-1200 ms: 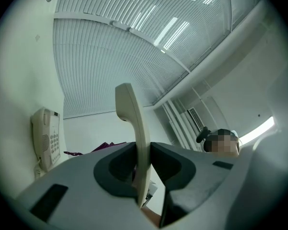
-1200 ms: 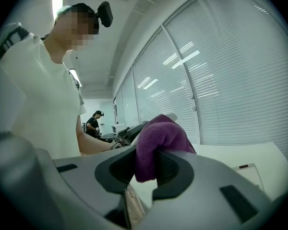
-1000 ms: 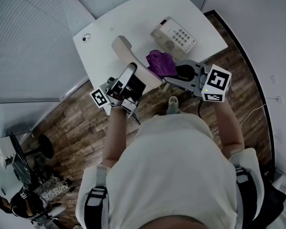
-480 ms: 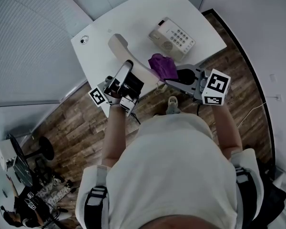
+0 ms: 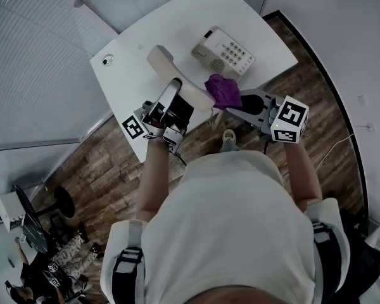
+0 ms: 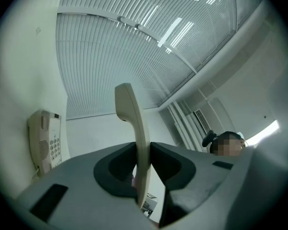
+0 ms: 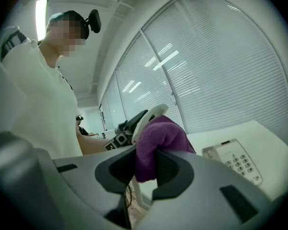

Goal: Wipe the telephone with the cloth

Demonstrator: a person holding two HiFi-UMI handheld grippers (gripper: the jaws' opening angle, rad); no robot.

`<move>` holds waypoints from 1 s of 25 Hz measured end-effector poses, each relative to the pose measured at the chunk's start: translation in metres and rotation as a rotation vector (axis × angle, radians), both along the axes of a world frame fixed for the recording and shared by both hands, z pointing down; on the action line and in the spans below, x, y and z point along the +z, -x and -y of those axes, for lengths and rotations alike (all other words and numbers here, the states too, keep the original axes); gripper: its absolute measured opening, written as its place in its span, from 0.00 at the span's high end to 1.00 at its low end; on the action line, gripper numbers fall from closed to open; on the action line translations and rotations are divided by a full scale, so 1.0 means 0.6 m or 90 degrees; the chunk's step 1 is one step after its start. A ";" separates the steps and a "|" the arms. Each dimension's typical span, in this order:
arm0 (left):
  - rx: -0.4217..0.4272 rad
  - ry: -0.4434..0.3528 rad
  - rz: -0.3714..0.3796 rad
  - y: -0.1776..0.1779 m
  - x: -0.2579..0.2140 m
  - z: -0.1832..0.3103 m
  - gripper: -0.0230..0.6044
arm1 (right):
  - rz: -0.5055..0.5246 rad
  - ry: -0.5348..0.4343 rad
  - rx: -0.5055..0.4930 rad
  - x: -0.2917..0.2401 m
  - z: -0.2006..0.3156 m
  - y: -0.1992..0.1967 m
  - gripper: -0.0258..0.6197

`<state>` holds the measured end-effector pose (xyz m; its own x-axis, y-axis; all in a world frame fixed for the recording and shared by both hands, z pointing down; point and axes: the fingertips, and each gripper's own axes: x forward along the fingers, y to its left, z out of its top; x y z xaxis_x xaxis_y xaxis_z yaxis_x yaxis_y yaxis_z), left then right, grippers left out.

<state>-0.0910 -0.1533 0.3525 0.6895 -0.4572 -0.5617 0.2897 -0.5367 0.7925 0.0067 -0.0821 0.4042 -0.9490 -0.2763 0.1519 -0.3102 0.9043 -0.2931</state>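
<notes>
Right gripper (image 5: 237,104) is sitting lower than a second ago, bringing the cloth (image 5: 223,90) beside the near end of the handset (image 5: 159,59). Its fingers are pinching the cloth. Left gripper (image 6: 143,162) is clamping the handset between its fingers, long axis slanting away from the person. Telephone base (image 5: 228,50) is sitting on the surface (image 5: 133,49) beyond

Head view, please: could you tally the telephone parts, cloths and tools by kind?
Telephone parts: 2, the handset and the base.
Cloths: 1, the purple cloth.
Tools: 2, the left tool and the right tool.
Total: 5.
</notes>
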 end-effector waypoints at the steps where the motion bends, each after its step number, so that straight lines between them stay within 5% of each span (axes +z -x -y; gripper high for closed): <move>1: 0.000 0.003 0.007 -0.008 0.003 0.004 0.80 | -0.004 -0.001 0.011 0.003 0.007 -0.010 0.82; 12: -0.034 0.068 0.093 -0.083 0.073 0.057 0.80 | -0.093 -0.050 0.208 0.024 0.100 -0.111 0.82; 25: -0.060 0.161 0.186 -0.166 0.179 0.104 0.80 | -0.124 -0.071 0.294 0.030 0.172 -0.167 0.82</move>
<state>0.0089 -0.2159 0.4602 0.7519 -0.6251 -0.2094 -0.0097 -0.3281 0.9446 0.1070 -0.1852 0.4220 -0.6810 -0.6848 0.2595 -0.7243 0.6821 -0.1005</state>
